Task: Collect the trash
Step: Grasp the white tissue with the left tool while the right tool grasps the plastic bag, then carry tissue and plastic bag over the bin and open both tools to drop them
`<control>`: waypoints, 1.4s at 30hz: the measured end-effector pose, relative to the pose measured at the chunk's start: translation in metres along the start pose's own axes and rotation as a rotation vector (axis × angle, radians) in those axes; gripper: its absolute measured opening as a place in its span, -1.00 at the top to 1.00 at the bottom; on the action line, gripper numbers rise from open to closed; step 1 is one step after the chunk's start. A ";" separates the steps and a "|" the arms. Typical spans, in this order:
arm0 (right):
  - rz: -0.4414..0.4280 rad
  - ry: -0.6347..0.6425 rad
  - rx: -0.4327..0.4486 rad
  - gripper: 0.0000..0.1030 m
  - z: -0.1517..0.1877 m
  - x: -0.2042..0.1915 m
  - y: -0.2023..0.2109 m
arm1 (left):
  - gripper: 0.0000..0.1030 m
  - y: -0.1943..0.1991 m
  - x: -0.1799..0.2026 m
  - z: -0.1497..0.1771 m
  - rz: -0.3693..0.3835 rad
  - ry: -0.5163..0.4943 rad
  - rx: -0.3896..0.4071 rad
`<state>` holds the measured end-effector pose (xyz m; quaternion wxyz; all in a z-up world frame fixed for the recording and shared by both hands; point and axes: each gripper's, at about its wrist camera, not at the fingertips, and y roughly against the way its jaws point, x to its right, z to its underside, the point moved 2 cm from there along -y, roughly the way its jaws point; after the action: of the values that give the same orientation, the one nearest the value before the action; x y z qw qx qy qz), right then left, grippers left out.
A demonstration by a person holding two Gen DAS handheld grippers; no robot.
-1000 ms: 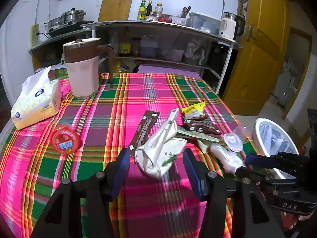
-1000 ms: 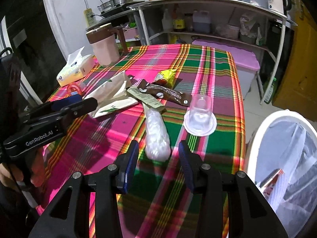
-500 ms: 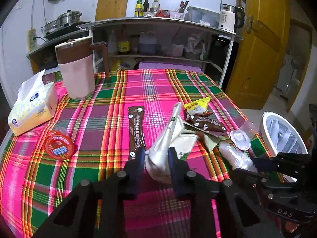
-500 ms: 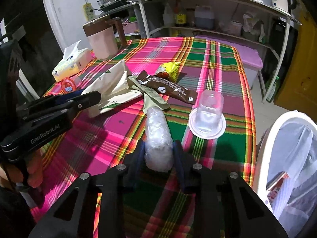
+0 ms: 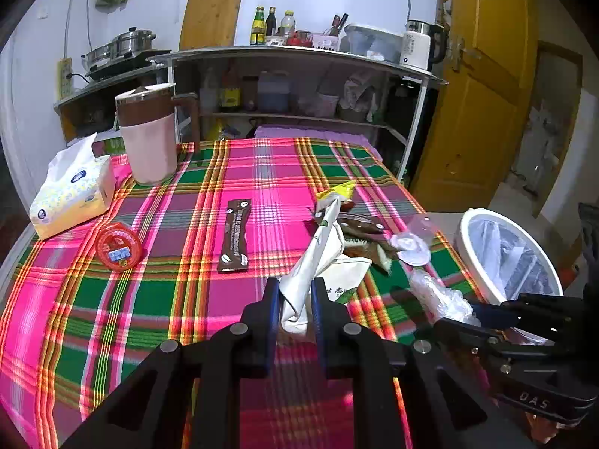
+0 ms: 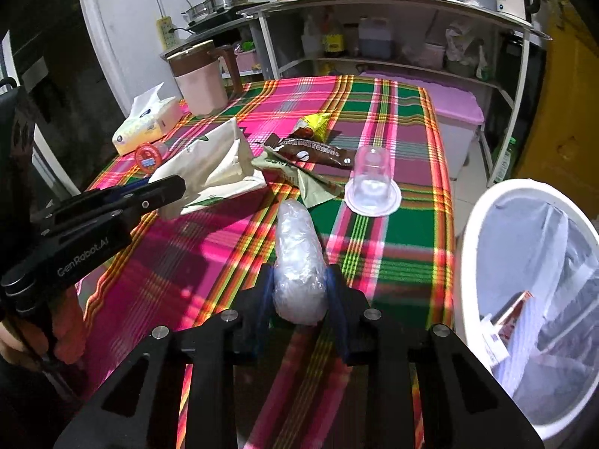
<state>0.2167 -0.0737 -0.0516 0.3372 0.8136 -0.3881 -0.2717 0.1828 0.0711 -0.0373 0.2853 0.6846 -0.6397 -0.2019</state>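
Note:
My left gripper point(image 5: 294, 299) is shut on the near end of a cream paper bag point(image 5: 322, 247), which slants up over the plaid tablecloth point(image 5: 187, 299). My right gripper point(image 6: 299, 292) is shut on a crumpled clear plastic wrap point(image 6: 297, 258). Behind them on the cloth lie a brown wrapper point(image 6: 314, 149), a second brown wrapper point(image 5: 235, 239), a yellow wrapper point(image 6: 318, 123), a green wrapper point(image 6: 310, 183) and an upturned clear cup on a lid point(image 6: 372, 183). A white lined trash bin point(image 6: 466, 239) stands by the table's right edge with some trash inside.
At the left of the table stand a tissue box point(image 5: 71, 194), a pink-and-brown jug point(image 5: 149, 138) and a red round container point(image 5: 119, 249). A metal shelf rack point(image 5: 299, 56) runs behind the table and a yellow door point(image 5: 486, 93) is at the right.
Both grippers went from open around their items to shut on them: the left on the paper bag, the right on the plastic wrap. Both then drew back slightly with their items.

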 end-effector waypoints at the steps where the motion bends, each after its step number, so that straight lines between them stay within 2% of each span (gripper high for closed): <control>1: 0.000 -0.001 0.002 0.43 0.001 -0.001 0.002 | 0.67 0.005 0.002 0.002 0.003 0.000 0.003; 21: 0.016 -0.030 0.087 0.43 0.024 0.001 0.061 | 0.67 0.059 0.046 0.013 0.062 -0.032 0.047; 32: 0.033 -0.059 0.117 0.43 0.032 0.015 0.079 | 0.67 0.066 0.056 0.013 0.089 -0.035 0.052; 42: 0.084 -0.124 0.147 0.43 0.037 0.049 0.098 | 0.67 0.058 0.084 0.004 0.141 -0.070 0.043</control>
<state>0.1736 -0.1720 -0.0094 0.2628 0.8006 -0.4612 -0.2779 0.1445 -0.0136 0.0045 0.2615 0.6365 -0.6999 -0.1912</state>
